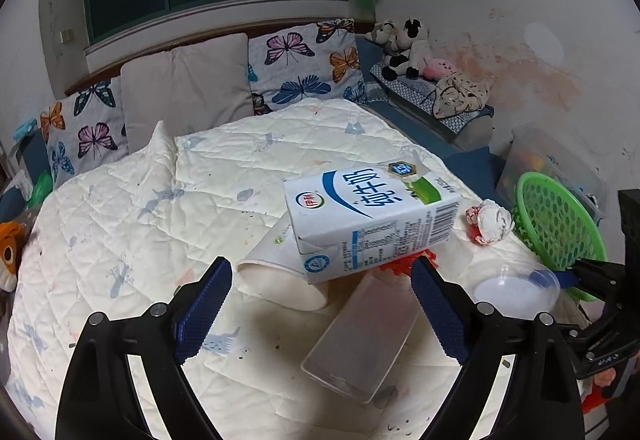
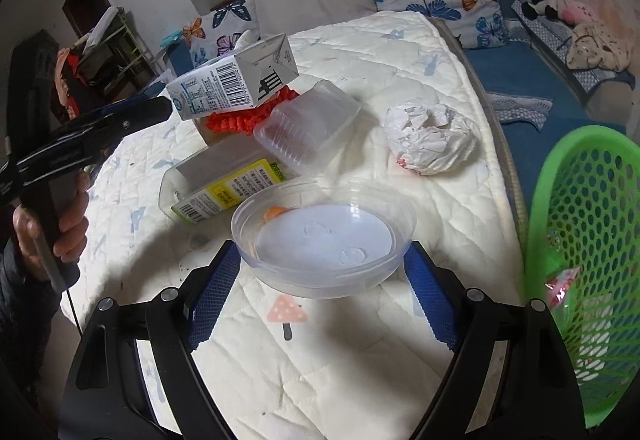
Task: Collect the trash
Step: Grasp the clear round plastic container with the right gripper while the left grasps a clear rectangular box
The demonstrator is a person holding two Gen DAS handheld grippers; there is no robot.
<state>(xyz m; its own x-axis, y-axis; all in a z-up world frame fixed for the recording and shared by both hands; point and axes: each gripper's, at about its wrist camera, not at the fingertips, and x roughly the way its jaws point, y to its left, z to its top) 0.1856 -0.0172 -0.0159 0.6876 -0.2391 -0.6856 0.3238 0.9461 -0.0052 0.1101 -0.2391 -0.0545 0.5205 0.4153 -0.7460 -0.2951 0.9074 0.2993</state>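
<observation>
A white and blue milk carton (image 1: 368,216) lies on a paper cup (image 1: 280,276) and a clear flat box (image 1: 360,340) on the quilt; it also shows in the right wrist view (image 2: 236,80). My left gripper (image 1: 322,276) is open, its jaws on either side of the pile, touching nothing. My right gripper (image 2: 322,260) has a clear plastic bowl (image 2: 324,236) between its blue pads, held above the quilt. A crumpled paper ball (image 2: 432,140) lies beyond it. The green basket (image 2: 588,240) stands at the right.
A clear plastic tray (image 2: 308,128), a yellow-labelled box (image 2: 228,192) and a red frilly piece (image 2: 240,118) lie in the pile. Butterfly pillows (image 1: 304,64) line the headboard. Plush toys (image 1: 404,48) sit at the far right. A popsicle-shaped piece (image 2: 286,314) lies on the quilt.
</observation>
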